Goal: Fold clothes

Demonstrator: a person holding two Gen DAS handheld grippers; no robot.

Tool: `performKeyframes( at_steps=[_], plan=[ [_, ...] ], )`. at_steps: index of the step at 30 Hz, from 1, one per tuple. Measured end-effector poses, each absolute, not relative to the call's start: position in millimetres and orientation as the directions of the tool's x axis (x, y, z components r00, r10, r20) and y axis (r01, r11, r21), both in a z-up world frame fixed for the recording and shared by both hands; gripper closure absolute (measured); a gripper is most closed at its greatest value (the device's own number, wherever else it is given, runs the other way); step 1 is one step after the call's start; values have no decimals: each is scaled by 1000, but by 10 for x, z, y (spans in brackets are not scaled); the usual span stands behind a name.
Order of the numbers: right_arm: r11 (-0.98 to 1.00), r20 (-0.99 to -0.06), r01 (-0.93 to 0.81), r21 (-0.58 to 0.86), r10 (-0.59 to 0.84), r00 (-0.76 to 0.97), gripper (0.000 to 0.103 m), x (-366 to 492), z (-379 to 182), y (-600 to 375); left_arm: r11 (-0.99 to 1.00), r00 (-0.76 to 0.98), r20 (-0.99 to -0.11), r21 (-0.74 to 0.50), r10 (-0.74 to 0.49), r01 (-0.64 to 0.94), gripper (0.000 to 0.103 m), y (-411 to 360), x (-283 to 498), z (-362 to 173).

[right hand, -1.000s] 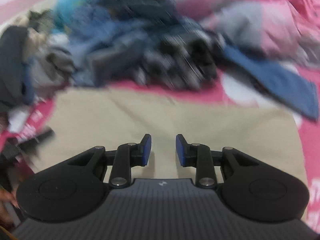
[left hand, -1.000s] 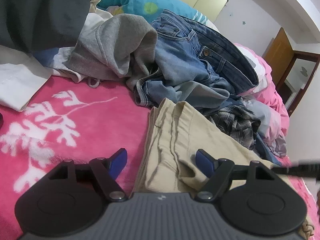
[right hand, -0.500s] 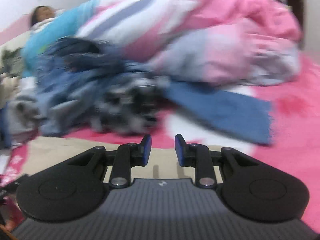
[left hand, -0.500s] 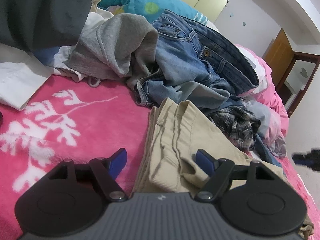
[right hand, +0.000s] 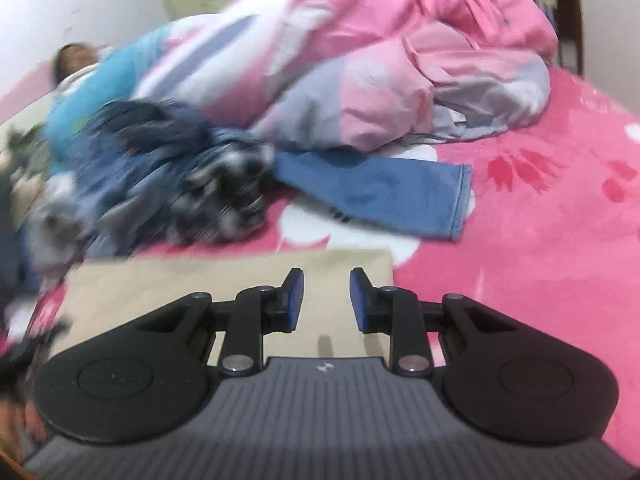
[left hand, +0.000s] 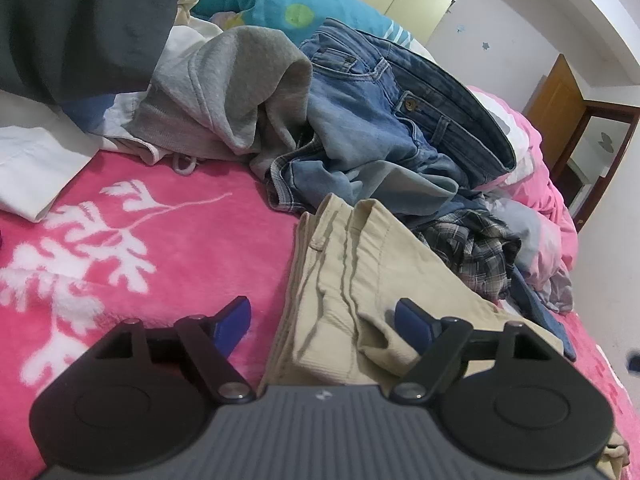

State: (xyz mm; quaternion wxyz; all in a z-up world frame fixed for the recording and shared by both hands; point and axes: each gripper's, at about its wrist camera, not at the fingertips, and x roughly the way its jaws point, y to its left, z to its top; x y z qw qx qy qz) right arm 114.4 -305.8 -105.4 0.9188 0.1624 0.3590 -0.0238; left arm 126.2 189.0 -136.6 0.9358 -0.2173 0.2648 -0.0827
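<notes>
Folded beige trousers [left hand: 360, 272] lie on the pink bed cover. My left gripper [left hand: 324, 316] is open, its blue fingers spread to either side of the trousers' waistband end, just above the cloth. In the right wrist view the same beige trousers [right hand: 208, 284] show as a flat panel with a corner at the right. My right gripper [right hand: 326, 300] hovers over that corner, open with a narrow gap and nothing between its pads. The right view is motion-blurred on its left side.
A heap of clothes lies behind: grey hoodie [left hand: 232, 92], blue jeans [left hand: 380, 120], plaid shirt [left hand: 476, 248]. A white cloth [left hand: 36, 168] lies left. A jeans leg [right hand: 380, 192] and pink quilt [right hand: 400, 60] lie right, with a person [right hand: 76, 60] at the far end.
My right gripper has swept to the right along the beige trousers to their corner, with its jaws a little wider. The left gripper has stayed in place, open.
</notes>
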Motion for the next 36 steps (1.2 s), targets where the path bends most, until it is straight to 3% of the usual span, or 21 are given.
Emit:
performKeyframes(
  at_steps=[7, 11, 14, 18, 22, 25, 31, 34, 36],
  plan=[
    [939, -621, 131, 318, 102, 777, 77, 359, -1055, -3038, 897, 859, -450, -440, -244, 24, 22, 1903, 1180, -1253],
    [881, -551, 110, 460, 186, 814, 74, -24, -920, -3062, 928, 919, -331, -363, -216, 87, 15, 1780, 736, -908],
    [799, -500, 66, 597, 307, 810, 67, -312, -921, -3036, 939, 912, -259, -219, -318, 266, 9, 1388, 401, -701],
    [717, -501, 57, 694, 425, 754, 63, -382, -1151, -2821, 850, 801, -335, -4, -497, 526, 8, 636, 213, -676],
    [732, -527, 76, 677, 411, 744, 64, -296, -1289, -2622, 753, 735, -401, 148, -547, 641, 9, 79, 177, -775],
    [705, -502, 74, 706, 423, 755, 84, -281, -1349, -2586, 717, 720, -447, 215, -531, 663, 17, -123, 266, -859],
    [663, -456, 55, 746, 449, 769, 91, -229, -1460, -2584, 672, 694, -508, 269, -509, 690, 34, -249, 404, -991],
    [631, -399, 20, 775, 465, 790, 97, -252, -1489, -2627, 656, 663, -527, 241, -531, 716, 46, -251, 460, -997],
    [618, -362, -9, 786, 473, 803, 98, -271, -1488, -2648, 653, 641, -536, 202, -550, 730, 60, -244, 496, -974]
  ],
)
